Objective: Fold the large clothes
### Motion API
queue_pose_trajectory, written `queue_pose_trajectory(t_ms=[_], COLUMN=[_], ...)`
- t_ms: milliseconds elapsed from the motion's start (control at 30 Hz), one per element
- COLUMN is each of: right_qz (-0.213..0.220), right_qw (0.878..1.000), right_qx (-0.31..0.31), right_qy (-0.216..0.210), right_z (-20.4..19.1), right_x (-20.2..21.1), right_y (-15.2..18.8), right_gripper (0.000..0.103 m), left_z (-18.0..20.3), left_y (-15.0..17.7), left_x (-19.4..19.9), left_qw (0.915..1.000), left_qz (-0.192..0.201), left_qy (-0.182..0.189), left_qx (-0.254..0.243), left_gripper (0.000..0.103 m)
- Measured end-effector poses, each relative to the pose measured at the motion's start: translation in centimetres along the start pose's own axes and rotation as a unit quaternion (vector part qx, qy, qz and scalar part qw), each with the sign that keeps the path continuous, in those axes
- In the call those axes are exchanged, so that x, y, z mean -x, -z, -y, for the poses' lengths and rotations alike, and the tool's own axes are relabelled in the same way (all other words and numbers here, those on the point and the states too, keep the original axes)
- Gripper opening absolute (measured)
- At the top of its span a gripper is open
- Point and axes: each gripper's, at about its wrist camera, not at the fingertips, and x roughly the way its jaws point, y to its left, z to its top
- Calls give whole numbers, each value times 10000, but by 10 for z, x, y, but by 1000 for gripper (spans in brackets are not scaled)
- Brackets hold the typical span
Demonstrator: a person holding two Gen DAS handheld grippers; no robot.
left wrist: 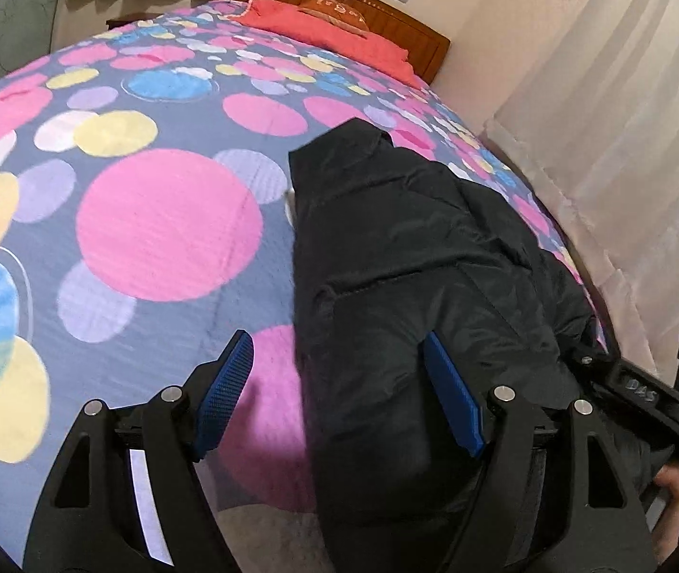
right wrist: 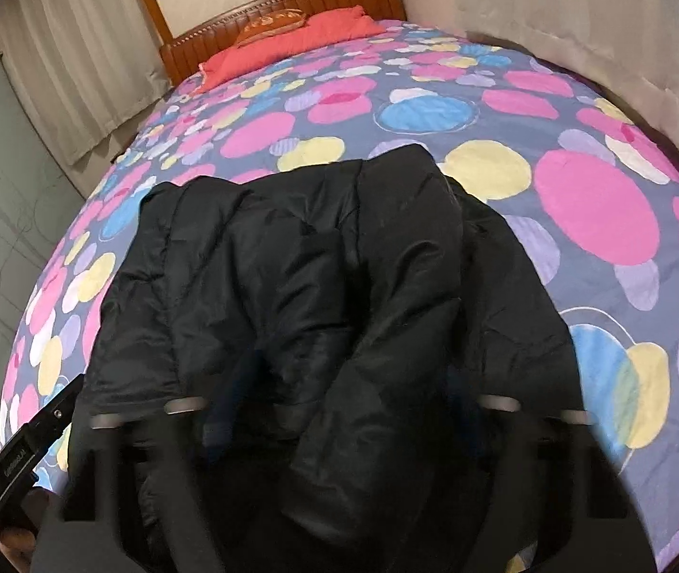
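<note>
- Left tool (left wrist: 339, 396): two blue ribbed pads (left wrist: 225, 391) on black arms, spread wide, nothing between them. One pad stands over the bedspread, the other over the edge of the jacket.
- Right tool (right wrist: 339, 410): seen only as a dark motion-blurred shape in its own view; blue pads faintly visible to either side of a raised fold of the jacket. Cannot tell how far apart they stand or whether they grip the cloth. From the left wrist view its black body shows at the right edge, a green light lit on it, a hand (left wrist: 678, 487) below.
- Jacket (right wrist: 320, 277): black, padded, quilted, large. Lies on the bed near the foot edge, bunched lengthwise, with creases and a raised ridge down the middle. Collar end points toward the headboard.
- Bedspread (left wrist: 100, 153): grey-blue ground with pink, yellow, blue and lilac circles; covers the bed, the jacket rests directly on it.
- Pillow cover (right wrist: 291, 43): coral red, at the head of the bed, with an orange patterned cushion (right wrist: 272, 21) on it.
- Headboard (right wrist: 291, 0): brown wood, ribbed, against the wall.
- Curtains (left wrist: 625, 119): pale, hanging beside the bed.
</note>
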Motion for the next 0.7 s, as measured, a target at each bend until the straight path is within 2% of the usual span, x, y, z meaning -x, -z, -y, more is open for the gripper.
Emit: queue_pose_trajectory(t_ms=[33, 133, 233, 300, 400, 533, 700], right_qz=[-10, 189, 280, 237, 150, -67, 20], right_qw=[10000, 9995, 9984, 9979, 9972, 9983, 9987], right_qx=[14, 238, 400, 427, 426, 282, 216], right_qy=[-39, 1, 280, 427, 599, 507, 458], right_z=[0, 0, 11, 21, 37, 56, 63], right_x=[1, 12, 12, 6, -4, -23, -41], right_y=[0, -2, -4, -3, 0, 5, 15], right_gripper=[18, 10, 9, 9, 9, 11, 11], left_z=[1, 12, 34, 52, 68, 85, 92], left_y=[0, -4, -6, -4, 2, 7, 15], left_x=[-1, 4, 5, -6, -28, -47, -66], left_qw=[10000, 9998, 9985, 9969, 9957, 9922, 9873], left_qz=[-19, 58, 97, -52, -309, -271, -192], left_qy=[16, 153, 291, 222, 128, -270, -518], left_qx=[10, -105, -451, -748, -863, -1187, -1491], left_gripper=[74, 73, 73, 73, 73, 74, 74])
